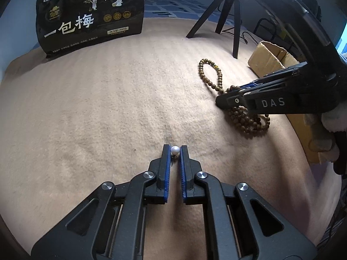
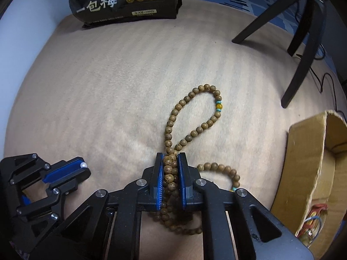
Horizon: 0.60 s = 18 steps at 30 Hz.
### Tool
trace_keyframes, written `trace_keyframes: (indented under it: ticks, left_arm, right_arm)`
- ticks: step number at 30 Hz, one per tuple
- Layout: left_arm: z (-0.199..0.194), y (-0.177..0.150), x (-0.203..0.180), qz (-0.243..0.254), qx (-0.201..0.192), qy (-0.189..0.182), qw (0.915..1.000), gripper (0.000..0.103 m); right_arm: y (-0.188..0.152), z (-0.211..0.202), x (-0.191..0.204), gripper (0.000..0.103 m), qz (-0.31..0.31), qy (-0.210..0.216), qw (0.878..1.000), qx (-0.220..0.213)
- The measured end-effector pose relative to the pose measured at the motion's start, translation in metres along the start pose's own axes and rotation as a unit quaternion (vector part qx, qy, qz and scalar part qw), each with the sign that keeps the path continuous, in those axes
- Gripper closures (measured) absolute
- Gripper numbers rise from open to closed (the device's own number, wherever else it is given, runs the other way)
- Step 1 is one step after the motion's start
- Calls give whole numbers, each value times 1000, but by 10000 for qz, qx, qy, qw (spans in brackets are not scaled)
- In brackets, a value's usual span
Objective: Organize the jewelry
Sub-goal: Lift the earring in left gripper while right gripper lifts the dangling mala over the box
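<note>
My left gripper is shut on a white pearl earring, pinched at the fingertips low over the beige blanket; a small dark hook shows just under the pearl. It also shows in the right wrist view, at the left. My right gripper is shut on a long strand of brown wooden beads, with a loop lying ahead on the blanket and coils under the fingers. In the left wrist view the right gripper comes in from the right over the bead strand.
A black snack bag stands at the back left. A black tripod stands at the back right. An open cardboard box with coloured items inside sits at the blanket's right edge, close to my right gripper.
</note>
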State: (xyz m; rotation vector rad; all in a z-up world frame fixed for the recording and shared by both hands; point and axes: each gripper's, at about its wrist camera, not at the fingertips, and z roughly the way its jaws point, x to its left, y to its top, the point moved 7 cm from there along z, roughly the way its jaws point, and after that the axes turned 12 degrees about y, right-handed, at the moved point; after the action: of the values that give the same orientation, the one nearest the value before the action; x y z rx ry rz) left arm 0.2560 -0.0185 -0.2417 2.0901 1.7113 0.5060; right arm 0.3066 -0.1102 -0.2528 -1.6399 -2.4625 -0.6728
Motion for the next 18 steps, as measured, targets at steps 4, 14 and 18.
trace_keyframes:
  ticks: [4, 14, 18]
  left_arm:
    - [-13, 0, -1, 9, -79, 10, 10000, 97]
    - [-57, 7, -9, 3, -409, -40, 9992, 97]
    - [-80, 10, -12, -34, -573, -77, 9983, 97]
  right_arm:
    - [-14, -14, 8, 92, -4, 106, 9998, -178]
    - [-36, -83, 22, 92, 21, 281, 9960, -848]
    - [-37, -113, 22, 92, -11, 316, 9940, -1043]
